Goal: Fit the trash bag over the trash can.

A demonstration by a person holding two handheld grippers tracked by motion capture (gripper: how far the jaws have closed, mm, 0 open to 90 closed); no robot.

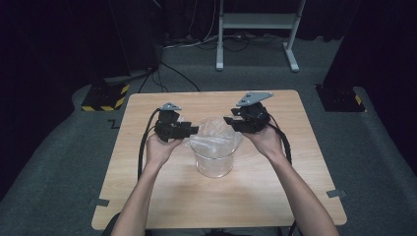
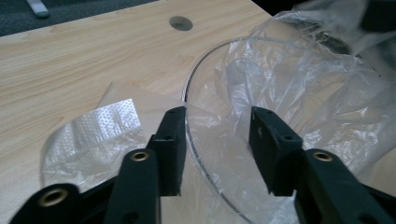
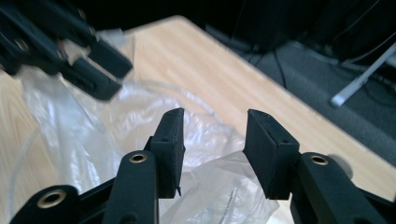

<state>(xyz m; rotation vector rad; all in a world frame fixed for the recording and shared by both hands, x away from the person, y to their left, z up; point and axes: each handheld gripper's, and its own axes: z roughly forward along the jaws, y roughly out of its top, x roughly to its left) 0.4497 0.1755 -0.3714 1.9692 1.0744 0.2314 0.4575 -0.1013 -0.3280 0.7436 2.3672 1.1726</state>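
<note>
Currently both tongs stand spread: left gripper [image 2: 217,149] straddles the rim of the clear container [image 1: 214,160], plastic bag [image 2: 299,88] film between its jaws unpinched; right gripper [image 3: 214,154] hovers above the bag. Risk: a one-sided tug could tip the container or tear the film.

Clear container [image 1: 213,158] is standing mid-table [image 1: 147,196], with crumpled plastic bag [image 1: 212,135] bulging over its rim and blocking passage between the left tongs [image 1: 193,130] and right tongs [image 1: 229,121]. Bare wood is lying open along the near edge, both side edges and the far corners.
</note>
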